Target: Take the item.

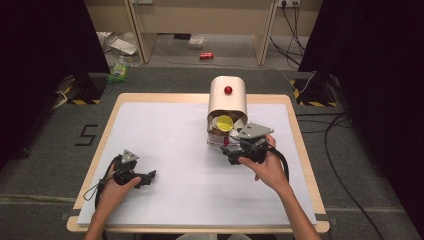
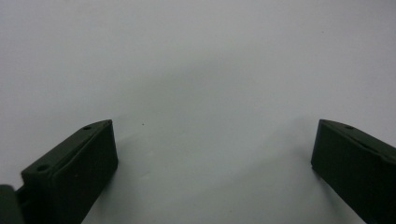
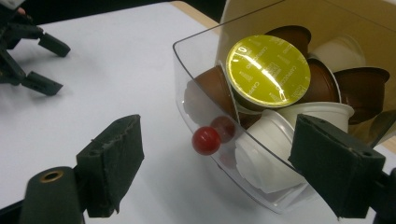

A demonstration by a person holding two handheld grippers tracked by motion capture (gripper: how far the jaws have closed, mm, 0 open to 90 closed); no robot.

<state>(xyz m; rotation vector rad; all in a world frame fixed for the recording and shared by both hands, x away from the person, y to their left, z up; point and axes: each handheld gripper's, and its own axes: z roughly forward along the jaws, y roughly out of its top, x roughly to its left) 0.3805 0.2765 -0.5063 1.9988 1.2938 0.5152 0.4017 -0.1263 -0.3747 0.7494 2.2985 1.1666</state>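
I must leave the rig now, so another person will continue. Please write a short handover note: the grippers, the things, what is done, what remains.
Left gripper: open, holds nothing, low over the white sheet at the near left.
Right gripper: open, holds nothing, jaws on either side of the red knob on the clear drawer.
Capsule dispenser: far centre; the drawer stands open, full of capsules, a yellow-lidded capsule on top.
Done: the drawer is out.
Left: probably grip the knob or pick a capsule; nothing has been taken out yet.
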